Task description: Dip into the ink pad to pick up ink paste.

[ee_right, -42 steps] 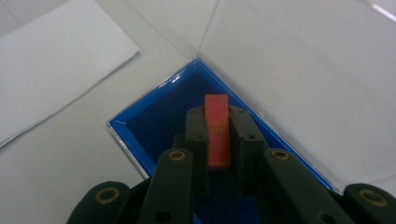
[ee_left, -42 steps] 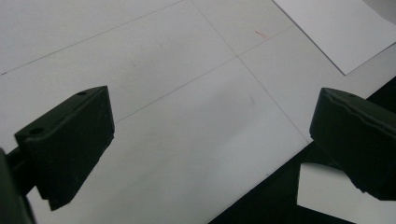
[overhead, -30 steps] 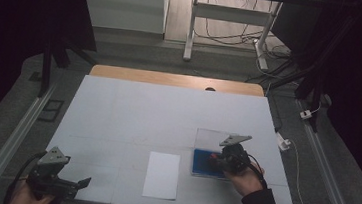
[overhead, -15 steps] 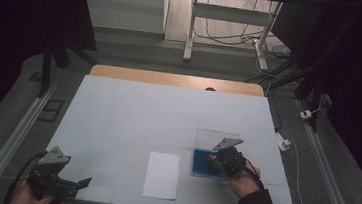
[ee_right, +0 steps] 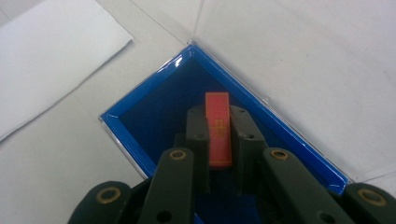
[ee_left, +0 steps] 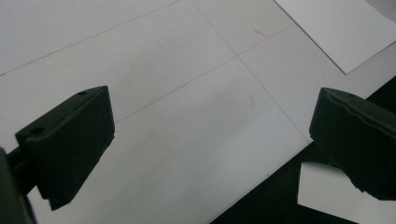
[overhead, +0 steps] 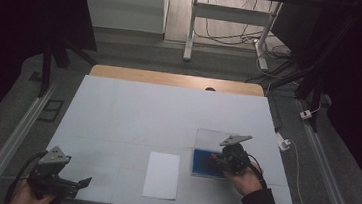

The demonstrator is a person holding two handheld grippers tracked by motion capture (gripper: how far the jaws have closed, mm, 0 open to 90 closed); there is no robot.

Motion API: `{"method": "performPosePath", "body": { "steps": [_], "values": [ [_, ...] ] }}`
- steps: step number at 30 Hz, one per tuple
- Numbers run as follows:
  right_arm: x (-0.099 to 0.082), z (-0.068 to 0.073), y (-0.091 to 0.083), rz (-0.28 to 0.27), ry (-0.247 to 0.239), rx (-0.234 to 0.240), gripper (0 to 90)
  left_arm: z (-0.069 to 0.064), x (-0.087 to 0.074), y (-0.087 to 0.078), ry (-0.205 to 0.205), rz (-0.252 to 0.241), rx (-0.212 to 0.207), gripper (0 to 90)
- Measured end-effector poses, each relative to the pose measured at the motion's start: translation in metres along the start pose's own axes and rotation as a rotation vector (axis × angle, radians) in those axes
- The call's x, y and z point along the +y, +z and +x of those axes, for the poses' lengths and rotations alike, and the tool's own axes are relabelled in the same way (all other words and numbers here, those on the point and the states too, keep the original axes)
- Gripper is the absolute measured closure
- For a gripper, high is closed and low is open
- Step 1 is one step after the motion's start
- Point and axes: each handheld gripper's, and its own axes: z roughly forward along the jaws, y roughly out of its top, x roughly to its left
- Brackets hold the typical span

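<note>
A shallow blue tray [overhead: 202,163] lies on the white table, front right, with a clear lid [overhead: 210,137] flat behind it. My right gripper [overhead: 215,160] hovers over the tray's right part, shut on a small red rectangular piece [overhead: 212,157]. In the right gripper view the red piece [ee_right: 218,128], with gold marking, stands upright between the pads of the right gripper [ee_right: 218,116] above the tray's blue rim [ee_right: 140,102]. My left gripper [overhead: 83,181] rests at the table's front left corner, open with nothing between its fingers [ee_left: 70,140].
A white sheet of paper [overhead: 162,175] lies left of the tray near the front edge; the same sheet [ee_right: 51,56] [ee_left: 345,28] appears in both gripper views. The table's front edge [ee_left: 261,186] runs just under the left gripper. A wooden strip [overhead: 176,79] borders the far side.
The right gripper has shifted only slightly above the blue tray, still shut on the red piece. The left gripper has stayed where it was.
</note>
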Motion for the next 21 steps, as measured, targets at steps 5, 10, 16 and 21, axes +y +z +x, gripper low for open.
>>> {"method": "performPosePath", "body": {
  "steps": [5, 10, 16, 21],
  "values": [
    [0.0, 0.002, -0.001, -0.005, -0.016, -0.009, 79.8, 0.001, 0.0, 0.0, -0.006, -0.002, 0.0, 0.3],
    [0.003, 0.005, -0.011, -0.058, -0.021, -0.028, 79.6, 0.001, 0.0, 0.0, -0.006, -0.001, 0.0, 0.3],
    [0.002, 0.004, -0.025, -0.1, 0.001, -0.022, 79.6, 0.001, 0.0, 0.0, -0.007, -0.001, 0.0, 0.3],
    [0.0, 0.002, -0.023, -0.084, 0.012, -0.014, 79.6, 0.0, 0.0, 0.0, -0.006, -0.001, 0.001, 0.3]
  ]
}}
